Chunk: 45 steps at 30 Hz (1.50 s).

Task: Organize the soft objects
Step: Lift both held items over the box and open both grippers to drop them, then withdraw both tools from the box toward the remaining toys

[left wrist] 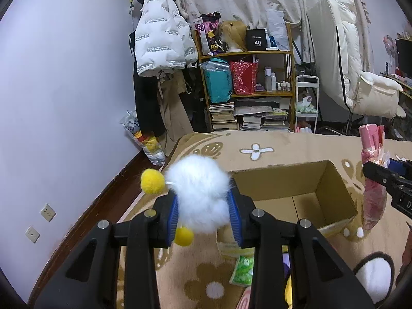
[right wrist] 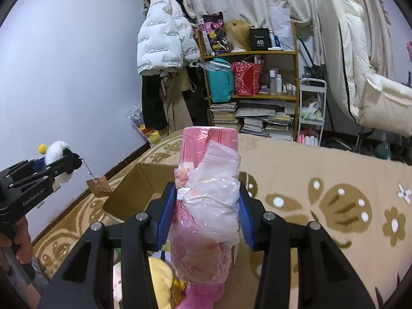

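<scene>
Fingers of my left gripper (left wrist: 203, 211) clamp a white fluffy pom-pom toy (left wrist: 198, 193) with yellow balls, held above the near left corner of the open cardboard box (left wrist: 332, 188). My right gripper (right wrist: 206, 215) squeezes a pink plastic-wrapped bundle (right wrist: 206, 206), raised over the box's right side. Only the right wrist view shows the toy's chain and tag (right wrist: 99, 186) dangling, plus yellow and pink plush pieces (right wrist: 159, 280) below the bundle, in front of the box. Only the left view shows the box's bare floor and a green packet (left wrist: 242, 270) lying before the box on the flower-patterned rug (left wrist: 283, 144).
</scene>
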Each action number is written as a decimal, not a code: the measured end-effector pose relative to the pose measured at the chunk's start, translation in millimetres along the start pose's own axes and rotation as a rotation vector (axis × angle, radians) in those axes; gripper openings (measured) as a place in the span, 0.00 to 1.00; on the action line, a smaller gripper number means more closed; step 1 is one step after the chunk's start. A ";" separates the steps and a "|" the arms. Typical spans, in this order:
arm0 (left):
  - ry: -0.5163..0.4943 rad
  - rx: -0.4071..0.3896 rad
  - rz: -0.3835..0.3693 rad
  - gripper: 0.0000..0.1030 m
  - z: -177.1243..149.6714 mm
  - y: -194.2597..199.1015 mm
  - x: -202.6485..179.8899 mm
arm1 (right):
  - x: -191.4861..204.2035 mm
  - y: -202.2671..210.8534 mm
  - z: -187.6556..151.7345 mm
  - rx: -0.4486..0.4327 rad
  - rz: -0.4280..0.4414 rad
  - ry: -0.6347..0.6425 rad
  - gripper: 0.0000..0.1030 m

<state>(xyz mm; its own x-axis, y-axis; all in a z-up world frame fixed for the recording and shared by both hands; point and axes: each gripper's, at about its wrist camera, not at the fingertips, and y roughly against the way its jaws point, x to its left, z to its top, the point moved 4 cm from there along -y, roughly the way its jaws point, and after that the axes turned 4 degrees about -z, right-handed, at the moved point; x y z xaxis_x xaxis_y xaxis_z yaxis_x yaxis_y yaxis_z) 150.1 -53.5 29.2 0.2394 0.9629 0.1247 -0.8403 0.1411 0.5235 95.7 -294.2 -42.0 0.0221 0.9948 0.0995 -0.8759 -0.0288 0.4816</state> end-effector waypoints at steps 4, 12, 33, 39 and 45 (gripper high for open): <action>0.001 -0.008 -0.007 0.32 6.9 -10.5 0.5 | 6.8 -13.4 4.5 -0.005 0.006 0.026 0.47; 0.015 -0.004 -0.077 0.32 7.9 -29.4 -12.8 | 18.5 -36.9 0.8 -0.017 0.008 0.069 0.47; -0.016 0.190 -0.113 0.53 -36.8 -91.8 -41.2 | -3.2 -66.9 -15.4 0.030 0.036 0.015 0.59; -0.020 0.195 -0.101 0.66 -37.1 -86.7 -39.1 | -1.8 -67.6 -21.6 0.070 0.051 0.008 0.75; -0.018 0.183 -0.099 0.79 -33.4 -71.5 -33.0 | 4.3 -54.6 -22.2 0.073 0.042 0.014 0.91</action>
<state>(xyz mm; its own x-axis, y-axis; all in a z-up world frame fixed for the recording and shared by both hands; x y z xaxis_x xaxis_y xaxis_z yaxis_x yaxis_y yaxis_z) 186.0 -87.6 -40.5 0.3267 0.9418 0.0794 -0.7101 0.1892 0.6782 133.0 -286.1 -87.2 -0.0210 0.9938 0.1088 -0.8386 -0.0768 0.5393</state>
